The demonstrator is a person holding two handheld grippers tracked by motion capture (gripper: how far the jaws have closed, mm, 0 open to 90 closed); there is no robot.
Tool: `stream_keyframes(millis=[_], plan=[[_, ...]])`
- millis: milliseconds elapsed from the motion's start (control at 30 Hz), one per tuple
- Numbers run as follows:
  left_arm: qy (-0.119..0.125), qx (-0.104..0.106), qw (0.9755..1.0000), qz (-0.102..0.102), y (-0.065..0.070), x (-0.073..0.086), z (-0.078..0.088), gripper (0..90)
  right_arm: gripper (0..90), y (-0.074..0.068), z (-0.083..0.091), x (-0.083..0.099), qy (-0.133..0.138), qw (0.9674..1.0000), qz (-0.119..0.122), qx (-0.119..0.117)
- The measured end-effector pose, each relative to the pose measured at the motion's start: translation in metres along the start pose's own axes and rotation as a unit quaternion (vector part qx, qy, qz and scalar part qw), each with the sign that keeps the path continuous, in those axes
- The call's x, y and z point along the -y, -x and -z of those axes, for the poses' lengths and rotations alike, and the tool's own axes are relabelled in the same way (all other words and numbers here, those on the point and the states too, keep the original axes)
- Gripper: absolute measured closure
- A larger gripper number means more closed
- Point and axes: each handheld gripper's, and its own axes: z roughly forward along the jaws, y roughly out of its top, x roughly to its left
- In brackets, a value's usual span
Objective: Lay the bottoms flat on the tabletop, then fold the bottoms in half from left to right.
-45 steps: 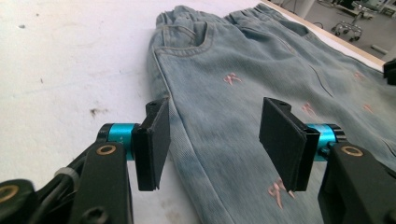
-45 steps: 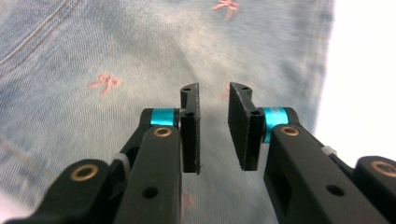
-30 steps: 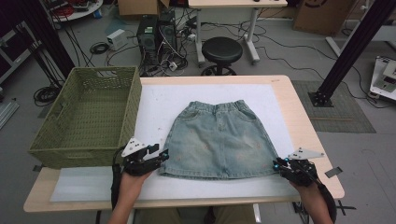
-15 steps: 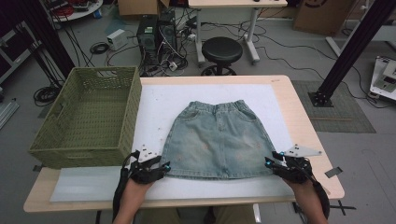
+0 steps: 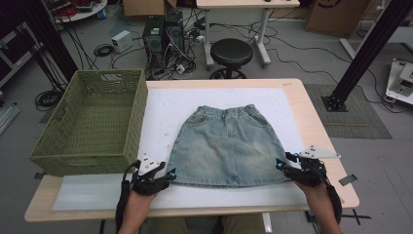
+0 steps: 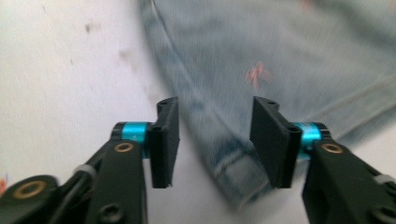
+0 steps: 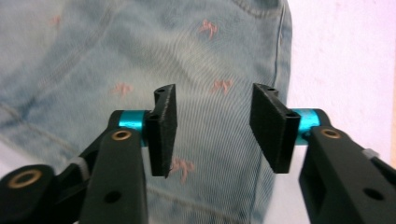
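Pale blue denim skirt (image 5: 228, 145) flat on the white-covered worktop (image 5: 165, 109); left gripper (image 5: 167, 175) and right gripper (image 5: 281, 164), jaws apart and just opened further, each straddle a hem corner unclamped.

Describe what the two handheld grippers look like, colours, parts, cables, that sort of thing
Both are black, two-jawed tools. The left gripper and right gripper each carry a pale grey three-cornered plate on top, and small blue lights glow near the jaw tips. Up close, each flat black pad sits on a bright turquoise collar, and brass-coloured pivots mark the linkage arms. A black cable trails beside each forearm, which is bare.
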Motion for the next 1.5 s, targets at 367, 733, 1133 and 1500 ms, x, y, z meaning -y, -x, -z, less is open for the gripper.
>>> stream_keyframes(millis=[367, 733, 1133, 1500], plan=[[0.101, 0.027, 0.9943, 0.021, -0.008, -0.025, -0.009, 24.3, 22.3, 0.0, -0.026, -0.023, 0.049, 0.9982, 0.0, -0.036], [0.084, 0.032, 0.9958, 0.014, -0.01, -0.024, -0.013, 24.7, 20.7, -0.006, -0.033, -0.035, 0.067, 0.9974, 0.002, -0.027], [0.072, 0.023, 0.9971, 0.012, -0.008, -0.02, -0.012, 24.3, 20.7, -0.006, -0.028, -0.04, 0.076, 0.9968, 0.01, -0.025], [0.026, 0.021, 0.9993, 0.015, -0.008, -0.013, -0.012, 27.3, 20.7, -0.013, -0.037, -0.044, 0.066, 0.9968, 0.019, -0.04]])
